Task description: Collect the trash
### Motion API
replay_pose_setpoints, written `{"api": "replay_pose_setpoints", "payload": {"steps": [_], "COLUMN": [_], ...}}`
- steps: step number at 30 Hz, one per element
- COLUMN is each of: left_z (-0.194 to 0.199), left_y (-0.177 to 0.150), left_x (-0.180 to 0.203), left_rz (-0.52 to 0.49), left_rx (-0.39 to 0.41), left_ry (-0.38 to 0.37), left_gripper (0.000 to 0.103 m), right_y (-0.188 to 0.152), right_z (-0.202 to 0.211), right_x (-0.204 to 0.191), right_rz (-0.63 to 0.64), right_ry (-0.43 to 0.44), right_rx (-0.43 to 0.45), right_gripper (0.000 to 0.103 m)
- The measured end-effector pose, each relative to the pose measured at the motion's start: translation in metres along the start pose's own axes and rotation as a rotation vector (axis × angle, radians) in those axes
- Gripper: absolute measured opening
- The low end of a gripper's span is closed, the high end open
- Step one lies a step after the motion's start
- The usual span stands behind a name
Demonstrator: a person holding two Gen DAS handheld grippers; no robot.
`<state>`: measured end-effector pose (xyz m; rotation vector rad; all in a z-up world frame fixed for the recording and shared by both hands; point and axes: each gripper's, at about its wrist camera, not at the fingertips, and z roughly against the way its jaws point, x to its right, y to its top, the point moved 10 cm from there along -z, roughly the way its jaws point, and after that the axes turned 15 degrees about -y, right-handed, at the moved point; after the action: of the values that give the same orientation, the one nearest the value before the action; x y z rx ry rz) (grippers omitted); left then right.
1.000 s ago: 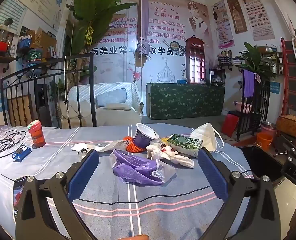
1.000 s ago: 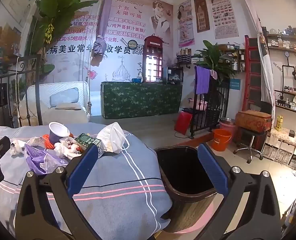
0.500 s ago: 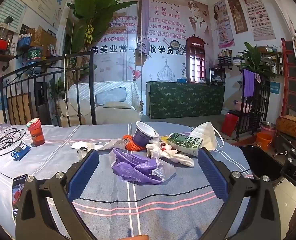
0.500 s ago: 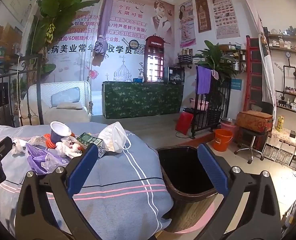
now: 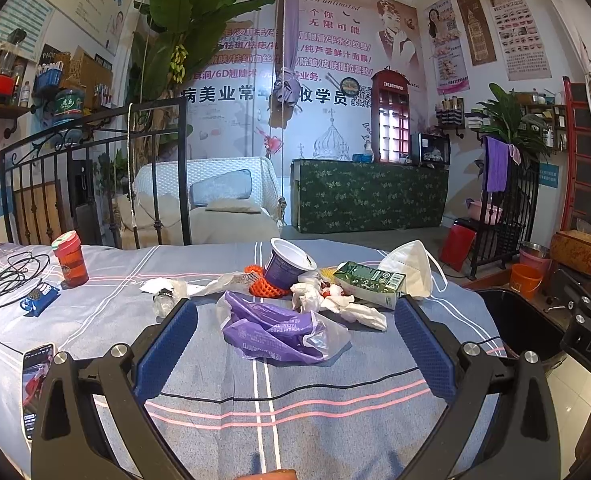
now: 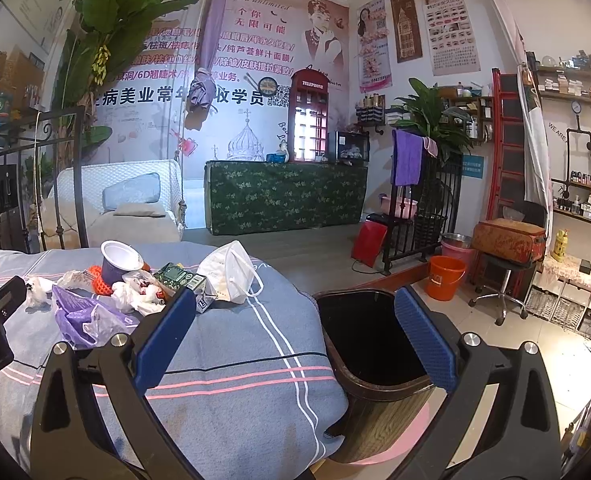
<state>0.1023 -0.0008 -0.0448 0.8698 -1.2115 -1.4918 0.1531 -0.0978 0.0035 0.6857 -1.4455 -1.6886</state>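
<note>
Pre-grasp, nothing collected yet. Left gripper (image 5: 291, 344) spread wide, empty, crumpled purple plastic bag (image 5: 279, 330) at 12 o'clock on the striped grey bed (image 5: 295, 400). Right gripper (image 6: 295, 336) spread, empty, open dark wood-sided bin (image 6: 371, 344) at 1 o'clock. Next: advance left, pinch bag.

Left wrist faces trash pile (image 5: 295, 300), right bin (image 6: 371, 344), perhaps sharing bed (image 6: 235, 344)

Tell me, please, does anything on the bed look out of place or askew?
Yes. A litter pile sits mid-bed: a cup tipped on its side, a purple bag, crumpled tissues, a green carton and a mask. The bin stands beside the bed.
</note>
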Motion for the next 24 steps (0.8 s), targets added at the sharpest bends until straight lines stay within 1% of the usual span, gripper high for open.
{"api": "replay_pose_setpoints", "payload": {"steps": [21, 24], "left_z": [-0.0007, -0.0009], "left_y": [0.0002, -0.0056], "left_x": [0.0005, -0.0011], "left_rz": [0.007, 0.007], "left_rx": [-0.006, -0.006], "left_ry": [-0.002, -0.003], "left_gripper": [0.097, 0.097], "right_y": [0.0018, 0.0013], "right_z": [0.0011, 0.0012], "right_x": [-0.0016, -0.0022], "right_rz": [-0.006, -0.005], "right_ry": [0.003, 0.004], "right_rx": [-0.003, -0.005], "right_gripper": [0.098, 0.098]}}
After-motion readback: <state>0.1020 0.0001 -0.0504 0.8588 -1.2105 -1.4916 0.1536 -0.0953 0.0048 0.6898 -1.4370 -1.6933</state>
